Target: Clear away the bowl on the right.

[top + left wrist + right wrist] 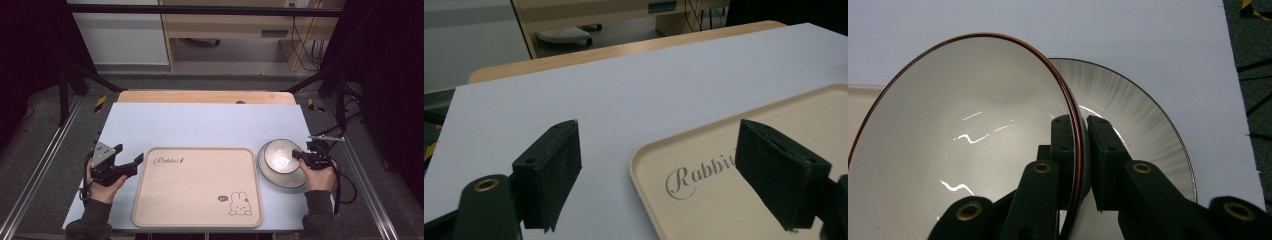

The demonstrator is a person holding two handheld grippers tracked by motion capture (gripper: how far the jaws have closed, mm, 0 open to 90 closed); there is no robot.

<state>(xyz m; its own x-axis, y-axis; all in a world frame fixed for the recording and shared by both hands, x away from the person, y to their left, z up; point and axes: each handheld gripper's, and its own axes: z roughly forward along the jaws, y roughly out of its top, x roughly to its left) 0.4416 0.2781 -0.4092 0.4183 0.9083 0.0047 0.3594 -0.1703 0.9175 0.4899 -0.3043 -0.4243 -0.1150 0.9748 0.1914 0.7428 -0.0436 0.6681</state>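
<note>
Desk (200, 122) carries an empty tray (197, 187) at near centre. Plate (274, 175) right of it, bowl (280, 155) on top. Right hand-held gripper (299, 156) pinches the bowl rim; probably bound for the tray, nothing moved yet. Left hand-held gripper (131, 162) gapes wide at the tray's left edge. Path clear.

The far half of the surface (200, 122) lies bare; tray (200, 200) and bowl (280, 156) crowd the near half.
</note>
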